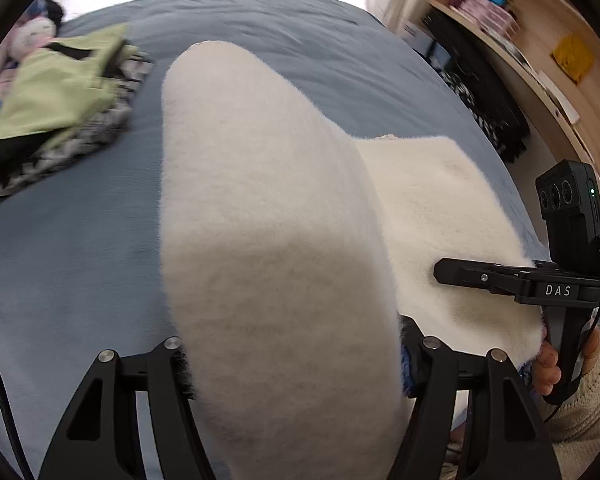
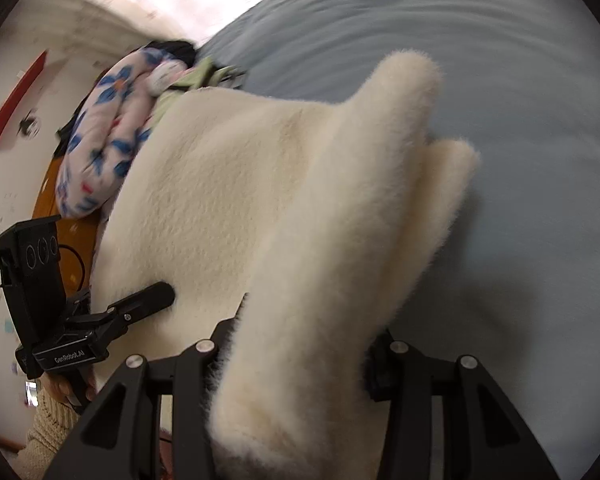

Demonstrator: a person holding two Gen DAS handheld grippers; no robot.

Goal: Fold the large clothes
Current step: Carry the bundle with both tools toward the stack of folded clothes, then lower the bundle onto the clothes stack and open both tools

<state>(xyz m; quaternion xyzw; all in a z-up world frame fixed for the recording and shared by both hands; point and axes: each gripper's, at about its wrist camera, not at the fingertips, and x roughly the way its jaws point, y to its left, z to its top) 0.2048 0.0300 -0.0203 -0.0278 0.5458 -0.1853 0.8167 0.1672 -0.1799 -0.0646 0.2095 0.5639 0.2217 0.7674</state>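
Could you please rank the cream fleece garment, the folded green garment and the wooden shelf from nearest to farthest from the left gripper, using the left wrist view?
1. Cream fleece garment: between the left gripper's fingers.
2. Folded green garment: far left on the blue bed.
3. Wooden shelf: upper right, beyond the bed.

- Left gripper (image 1: 296,360), bottom centre of its own view: 2 fingers clamped on fabric.
- Right gripper (image 2: 296,364), bottom centre likewise, also clamped on fabric.
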